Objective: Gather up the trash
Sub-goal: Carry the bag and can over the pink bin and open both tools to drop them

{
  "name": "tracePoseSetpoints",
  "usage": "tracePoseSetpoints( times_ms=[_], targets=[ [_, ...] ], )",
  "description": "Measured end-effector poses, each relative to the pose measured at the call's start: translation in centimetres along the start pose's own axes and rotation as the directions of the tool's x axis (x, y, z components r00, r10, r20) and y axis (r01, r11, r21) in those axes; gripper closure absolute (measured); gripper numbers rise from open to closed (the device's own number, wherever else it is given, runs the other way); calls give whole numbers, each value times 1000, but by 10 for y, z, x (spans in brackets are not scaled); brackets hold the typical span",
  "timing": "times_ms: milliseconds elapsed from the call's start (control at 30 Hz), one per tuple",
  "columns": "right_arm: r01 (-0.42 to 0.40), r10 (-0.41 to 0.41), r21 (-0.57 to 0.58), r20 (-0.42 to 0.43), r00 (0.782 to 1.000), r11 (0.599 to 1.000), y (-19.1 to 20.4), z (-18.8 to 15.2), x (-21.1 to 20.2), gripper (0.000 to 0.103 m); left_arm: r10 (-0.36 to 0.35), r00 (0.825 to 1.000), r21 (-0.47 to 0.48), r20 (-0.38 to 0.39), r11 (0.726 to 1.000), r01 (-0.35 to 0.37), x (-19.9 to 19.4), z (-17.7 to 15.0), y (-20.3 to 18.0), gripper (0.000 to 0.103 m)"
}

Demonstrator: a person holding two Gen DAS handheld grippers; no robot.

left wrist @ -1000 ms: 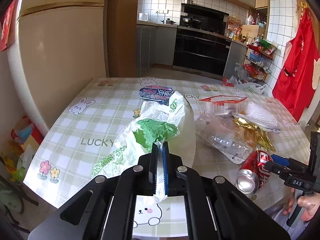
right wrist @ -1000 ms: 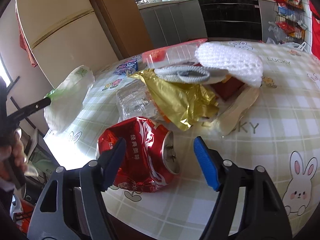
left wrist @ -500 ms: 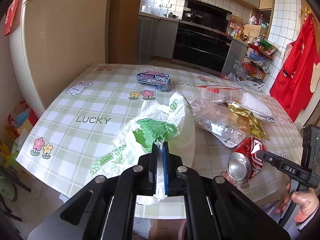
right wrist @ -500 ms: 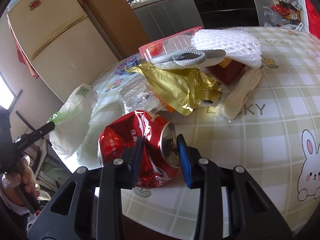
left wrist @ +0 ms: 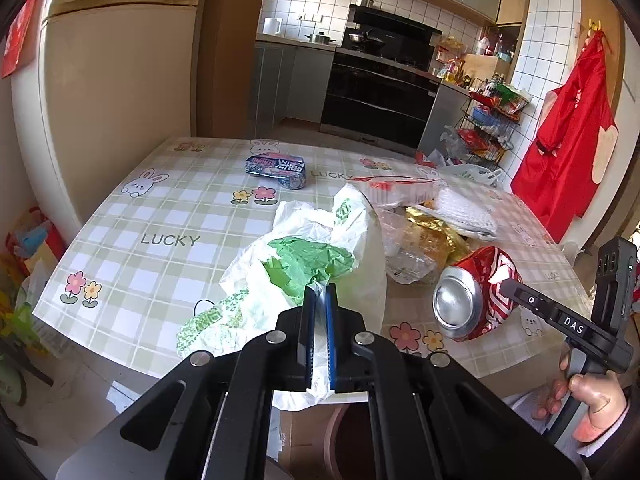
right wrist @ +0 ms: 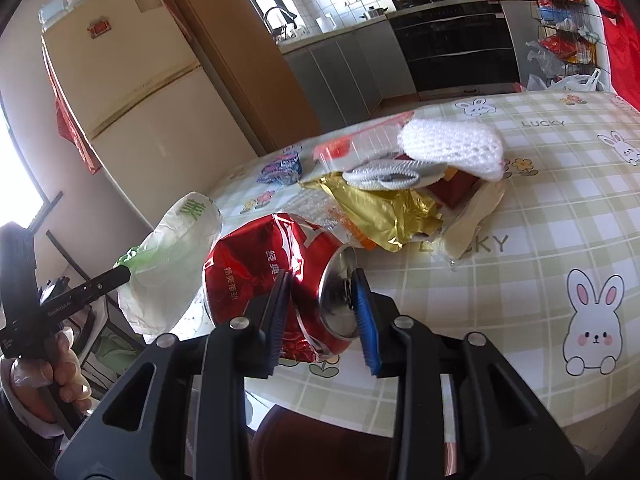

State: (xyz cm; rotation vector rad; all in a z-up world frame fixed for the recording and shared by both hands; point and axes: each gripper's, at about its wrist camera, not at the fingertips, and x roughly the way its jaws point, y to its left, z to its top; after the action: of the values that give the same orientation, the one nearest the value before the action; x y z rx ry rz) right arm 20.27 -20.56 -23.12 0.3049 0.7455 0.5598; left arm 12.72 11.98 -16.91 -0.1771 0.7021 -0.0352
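Note:
My left gripper (left wrist: 319, 304) is shut on the rim of a white and green plastic bag (left wrist: 304, 256), which hangs over the table's near edge. In the right wrist view the same bag (right wrist: 176, 264) shows at the left, pinched by the left gripper (right wrist: 122, 276). My right gripper (right wrist: 320, 292) is shut on a crushed red soda can (right wrist: 264, 272), lifted just off the table near its front edge. From the left wrist view the can (left wrist: 476, 292) sits right of the bag, with the right gripper (left wrist: 508, 284) on it.
A heap of trash lies mid-table: gold foil wrapper (right wrist: 380, 212), white foam net (right wrist: 452, 148), clear red-rimmed box (right wrist: 352, 144), clear crumpled plastic (left wrist: 404, 244). A purple snack packet (left wrist: 276, 166) lies farther back. A fridge (left wrist: 116, 108) stands left; a chair seat (right wrist: 328, 444) shows below.
The right gripper's jaws closed from wide apart onto the can and lifted it slightly. The left gripper drew back and up with the bag, still pinching it.

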Motion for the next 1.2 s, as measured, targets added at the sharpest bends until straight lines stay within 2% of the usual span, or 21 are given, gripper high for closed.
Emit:
tracePoseSetpoints(
  times_ms=[200,433,567,700,833,1100,1200],
  targets=[
    [-22,19,31,92,996,999,5,5,-46,69,-94,996,14,4,996,94,-31,-5,-34,98],
    [-24,18,23,221,975,999,10,11,-121,69,-156,987,72,37,986,153,-75,-14,-79,98],
    [-4,2,7,283,959,1000,14,10,-160,69,-201,979,88,29,976,198,-89,-20,-97,98],
    [32,-24,-18,335,942,999,18,9,-192,69,-250,968,144,-26,957,251,-91,-33,-119,98],
    [31,-22,-20,367,930,999,16,13,-207,69,-291,951,203,-101,930,306,-83,-48,-136,98],
    [30,-17,-31,369,929,999,15,23,-203,69,-323,911,234,-255,894,383,-53,-66,-141,98],
    [32,-21,-24,355,935,999,13,24,-195,69,-331,889,242,-317,878,413,-46,-73,-139,98]
  ],
)
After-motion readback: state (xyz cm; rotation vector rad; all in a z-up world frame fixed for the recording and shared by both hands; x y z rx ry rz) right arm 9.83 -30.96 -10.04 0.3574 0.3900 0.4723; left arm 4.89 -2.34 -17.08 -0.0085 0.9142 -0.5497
